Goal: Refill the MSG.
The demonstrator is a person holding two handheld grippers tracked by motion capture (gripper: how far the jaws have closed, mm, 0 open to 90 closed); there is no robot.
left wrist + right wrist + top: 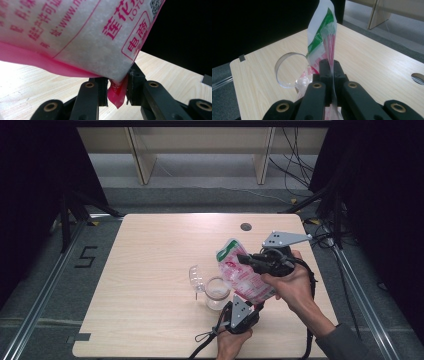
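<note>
Bag: we see a white pouch [243, 276] with pink and green print, held in the air above the right half of the surface, between the two grippers.
Bag axis: its long axis runs on a slant in the high view, the green-printed end up and toward the far side, the pink bottom corner down and toward the person.
Left gripper [239, 312]: we see its jaws clamped on the pink bottom corner of the bag; in the left gripper view [117, 91] the pink seam sits pinched between the two pads.
Right gripper [250, 261]: its jaws are together on the thin film near the bag's upper end; in the right gripper view [331, 67] the film passes straight between the pads and the top stands up beyond them.
Jar [216, 292]: a clear round jar stands on the surface just left of the bag's lower end, mouth up.
Lid [195, 278]: a clear lid stands tilted just beside the jar, on its left.
Surface [160, 250]: pale wood grain, with a round grommet hole [245, 226] near the far edge.
Room: grey floor with a "5" mark [86, 256] at the left, dark curtains on both sides, wooden legs of furniture [142, 160] beyond, cables [295, 162] on the floor at the far right.
In the way: we see the jar and lid close under the bag.
</note>
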